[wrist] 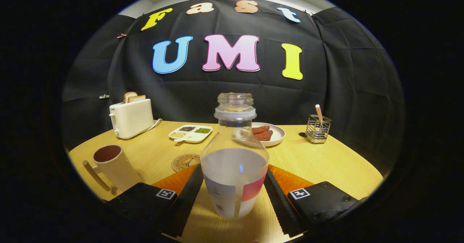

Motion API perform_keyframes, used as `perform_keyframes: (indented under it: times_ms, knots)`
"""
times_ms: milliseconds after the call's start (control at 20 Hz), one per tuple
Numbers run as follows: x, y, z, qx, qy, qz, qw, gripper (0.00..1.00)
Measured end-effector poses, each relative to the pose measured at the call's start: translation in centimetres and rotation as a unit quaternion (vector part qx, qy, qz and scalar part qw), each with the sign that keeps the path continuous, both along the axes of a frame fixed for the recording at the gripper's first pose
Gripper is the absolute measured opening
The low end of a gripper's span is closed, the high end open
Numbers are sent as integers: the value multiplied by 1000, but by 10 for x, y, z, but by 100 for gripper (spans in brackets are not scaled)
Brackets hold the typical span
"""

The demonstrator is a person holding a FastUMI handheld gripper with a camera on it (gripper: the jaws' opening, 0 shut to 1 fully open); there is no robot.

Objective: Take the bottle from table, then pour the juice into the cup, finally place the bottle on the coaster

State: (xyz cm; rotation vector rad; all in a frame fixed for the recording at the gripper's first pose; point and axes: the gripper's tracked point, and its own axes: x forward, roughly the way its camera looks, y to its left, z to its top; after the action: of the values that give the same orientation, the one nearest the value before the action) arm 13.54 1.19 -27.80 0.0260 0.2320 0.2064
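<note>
Jaws clamp the upright bottle on both sides; cup and coaster sit beside it

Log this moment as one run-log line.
phase: grasp | gripper: shut on bottle | bottle: upright, uncapped | cup: untouched
</note>
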Motion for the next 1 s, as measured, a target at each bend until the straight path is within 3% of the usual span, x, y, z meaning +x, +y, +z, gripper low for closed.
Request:
perform_keyframes:
  times_ms: [200,300,700,850,1000]
  knots:
    - [3,-2,4,2,-3,-8,1000,90]
    - [4,3,-1,5,12,3,1000,78]
    - [5,10,6,-46,54,11,997,70]
    - [-1,19,25,-97,39,24,994,68]
    - [-7,24,44,-186,33,29,982,68]
